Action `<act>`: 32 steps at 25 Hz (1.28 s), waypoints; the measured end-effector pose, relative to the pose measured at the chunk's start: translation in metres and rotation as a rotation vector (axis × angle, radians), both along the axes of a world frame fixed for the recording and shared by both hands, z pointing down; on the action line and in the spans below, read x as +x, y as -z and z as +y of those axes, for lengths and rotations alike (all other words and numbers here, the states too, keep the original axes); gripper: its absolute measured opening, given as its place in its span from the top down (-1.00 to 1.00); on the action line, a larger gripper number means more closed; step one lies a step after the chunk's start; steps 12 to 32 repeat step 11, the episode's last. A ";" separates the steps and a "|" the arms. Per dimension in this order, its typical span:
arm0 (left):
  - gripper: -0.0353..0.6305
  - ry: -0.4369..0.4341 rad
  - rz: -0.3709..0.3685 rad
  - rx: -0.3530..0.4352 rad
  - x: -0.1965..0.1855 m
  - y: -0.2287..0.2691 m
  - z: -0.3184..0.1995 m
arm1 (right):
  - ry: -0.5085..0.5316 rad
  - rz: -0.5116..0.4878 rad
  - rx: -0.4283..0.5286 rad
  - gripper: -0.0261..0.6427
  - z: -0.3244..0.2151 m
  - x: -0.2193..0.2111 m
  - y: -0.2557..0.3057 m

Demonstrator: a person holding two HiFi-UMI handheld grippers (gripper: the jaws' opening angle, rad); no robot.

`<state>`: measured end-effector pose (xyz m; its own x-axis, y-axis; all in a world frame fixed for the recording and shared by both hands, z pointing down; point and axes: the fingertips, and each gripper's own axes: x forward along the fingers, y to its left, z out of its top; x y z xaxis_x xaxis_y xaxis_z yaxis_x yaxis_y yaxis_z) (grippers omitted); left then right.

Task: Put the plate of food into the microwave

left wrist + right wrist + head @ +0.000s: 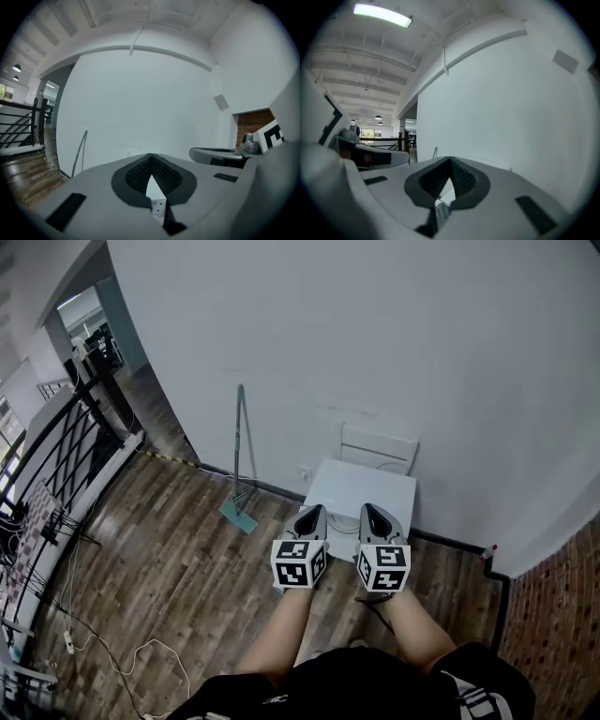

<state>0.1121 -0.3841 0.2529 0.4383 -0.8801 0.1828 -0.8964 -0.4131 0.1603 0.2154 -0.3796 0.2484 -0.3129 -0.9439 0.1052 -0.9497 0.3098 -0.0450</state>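
No plate of food shows in any view. In the head view I hold both grippers side by side at chest height, pointing at a bare white wall. My left gripper (pixel 310 514) and right gripper (pixel 373 512) hang above a white flat-topped unit (pixel 361 489) that stands on the floor against the wall; I cannot tell whether it is the microwave. In the left gripper view the left gripper (pixel 150 157) has its jaws closed to a point with nothing between them. The right gripper (pixel 450 161) looks the same in its own view, shut and empty.
A long-handled mop (pixel 238 463) leans on the wall left of the white unit. A white panel (pixel 378 448) stands behind the unit. Black railings (pixel 66 451) run along the left, and white cables (pixel 141 652) lie on the wooden floor. A brick wall (pixel 553 615) rises at the right.
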 end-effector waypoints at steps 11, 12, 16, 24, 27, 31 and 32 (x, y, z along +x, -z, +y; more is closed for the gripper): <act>0.92 -0.048 -0.025 0.033 0.001 0.012 0.002 | 0.008 -0.007 0.003 0.89 0.006 -0.013 0.011; 0.92 -0.048 -0.025 0.033 0.001 0.012 0.002 | 0.008 -0.007 0.003 0.89 0.006 -0.013 0.011; 0.92 -0.048 -0.025 0.033 0.001 0.012 0.002 | 0.008 -0.007 0.003 0.89 0.006 -0.013 0.011; 0.92 -0.048 -0.025 0.033 0.001 0.012 0.002 | 0.008 -0.007 0.003 0.89 0.006 -0.013 0.011; 0.92 -0.048 -0.025 0.033 0.001 0.012 0.002 | 0.008 -0.007 0.003 0.89 0.006 -0.013 0.011; 0.92 -0.048 -0.025 0.033 0.001 0.012 0.002 | 0.008 -0.007 0.003 0.89 0.006 -0.013 0.011; 0.92 -0.048 -0.025 0.033 0.001 0.012 0.002 | 0.008 -0.007 0.003 0.89 0.006 -0.013 0.011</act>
